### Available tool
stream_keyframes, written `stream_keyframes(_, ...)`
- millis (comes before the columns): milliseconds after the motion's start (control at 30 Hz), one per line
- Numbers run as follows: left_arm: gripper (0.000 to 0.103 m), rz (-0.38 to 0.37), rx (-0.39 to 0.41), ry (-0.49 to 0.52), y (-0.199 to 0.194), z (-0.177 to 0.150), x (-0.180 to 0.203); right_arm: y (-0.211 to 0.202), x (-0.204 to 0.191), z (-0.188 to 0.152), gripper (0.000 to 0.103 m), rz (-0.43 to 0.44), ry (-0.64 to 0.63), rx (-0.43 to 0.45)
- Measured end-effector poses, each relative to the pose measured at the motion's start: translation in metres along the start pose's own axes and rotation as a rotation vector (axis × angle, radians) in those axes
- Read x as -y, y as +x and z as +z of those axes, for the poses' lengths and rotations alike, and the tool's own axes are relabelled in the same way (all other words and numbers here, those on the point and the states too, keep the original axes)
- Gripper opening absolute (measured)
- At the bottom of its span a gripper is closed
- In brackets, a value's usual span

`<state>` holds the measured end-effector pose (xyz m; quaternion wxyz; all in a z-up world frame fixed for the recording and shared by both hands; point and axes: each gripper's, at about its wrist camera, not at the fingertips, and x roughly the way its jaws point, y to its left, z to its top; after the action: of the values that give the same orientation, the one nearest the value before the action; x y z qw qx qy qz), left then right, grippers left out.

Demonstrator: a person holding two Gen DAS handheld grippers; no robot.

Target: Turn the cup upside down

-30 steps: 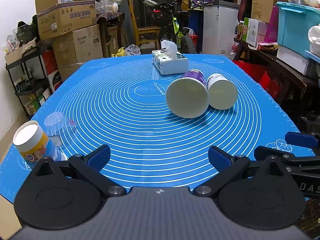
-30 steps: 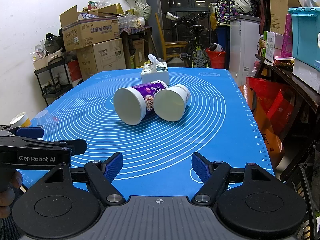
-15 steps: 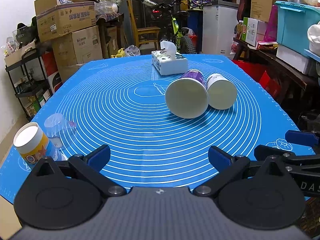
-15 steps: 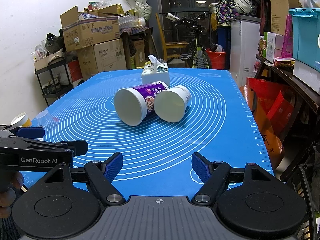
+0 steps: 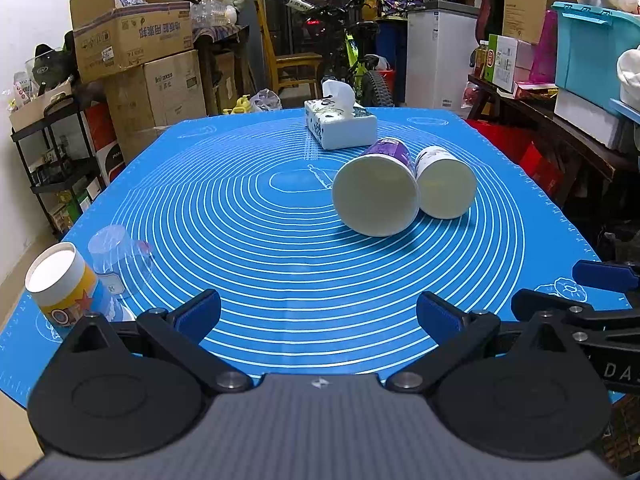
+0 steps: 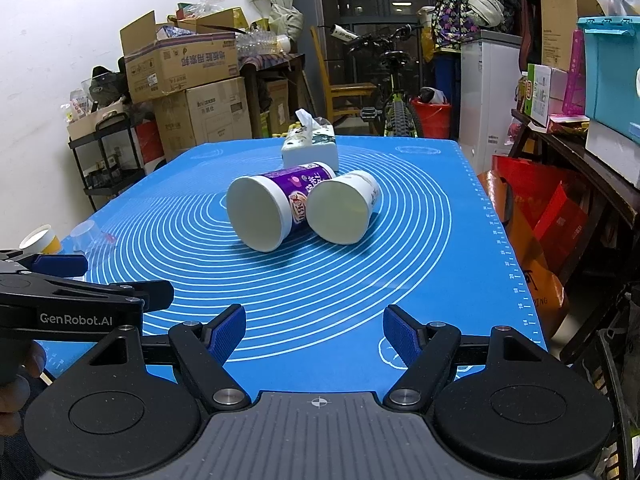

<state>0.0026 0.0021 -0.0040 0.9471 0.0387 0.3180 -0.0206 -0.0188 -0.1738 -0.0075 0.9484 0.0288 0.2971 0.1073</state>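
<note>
Two paper cups lie on their sides, touching, mouths toward me, on the blue mat (image 5: 280, 264): a purple cup (image 5: 376, 196) (image 6: 260, 212) and a smaller white cup (image 5: 446, 188) (image 6: 340, 210) to its right. At the mat's near left an orange-and-blue paper cup (image 5: 60, 284) (image 6: 40, 238) stands beside an upside-down clear plastic cup (image 5: 116, 256) (image 6: 90, 234). My left gripper (image 5: 318, 314) is open and empty at the near edge. My right gripper (image 6: 314, 330) is open and empty, also at the near edge, to the left gripper's right.
A tissue box (image 5: 340, 126) (image 6: 310, 148) sits behind the lying cups. Cardboard boxes (image 5: 136, 40) and a shelf stand left of the table. A bicycle (image 6: 394, 104) and a white cabinet stand behind it, red bags and bins on the right.
</note>
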Motion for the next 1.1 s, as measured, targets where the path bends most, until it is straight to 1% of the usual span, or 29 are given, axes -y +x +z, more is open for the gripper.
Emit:
stream_keyframes(167, 0.103, 0.008, 0.018, 0.005, 0.004, 0.008, -0.003, 0.003, 0.002, 0.003, 0.079, -0.007, -0.003, 0.016)
stream_keyframes(300, 0.103, -0.024, 0.025, 0.002, 0.016, 0.023, -0.005, 0.009, 0.009, 0.012, 0.079, -0.025, 0.0, 0.036)
stream_keyframes(500, 0.103, -0.068, 0.04, 0.014, 0.045, 0.05, 0.002, 0.024, 0.023, 0.029, 0.079, -0.053, 0.024, 0.062)
stream_keyframes(633, 0.103, -0.07, 0.069, 0.042, 0.061, 0.066, 0.01, 0.036, 0.03, 0.036, 0.079, -0.064, 0.034, 0.066)
stream_keyframes(733, 0.103, -0.088, 0.081, 0.041, 0.072, 0.077, 0.015, 0.043, 0.033, 0.038, 0.079, -0.072, 0.039, 0.061)
stream_keyframes(833, 0.103, -0.101, 0.079, 0.028, 0.083, 0.086, 0.019, 0.051, 0.036, 0.038, 0.079, -0.077, 0.042, 0.051)
stream_keyframes(933, 0.103, -0.103, 0.068, 0.045, 0.096, 0.09, 0.025, 0.057, 0.038, 0.037, 0.079, -0.083, 0.044, 0.04)
stream_keyframes(1000, 0.102, -0.103, 0.051, 0.056, 0.104, 0.09, 0.028, 0.059, 0.04, 0.036, 0.079, -0.088, 0.047, 0.035)
stream_keyframes(1100, 0.102, -0.122, 0.016, 0.049, 0.113, 0.087, 0.026, 0.062, 0.043, 0.035, 0.079, -0.096, 0.053, 0.03)
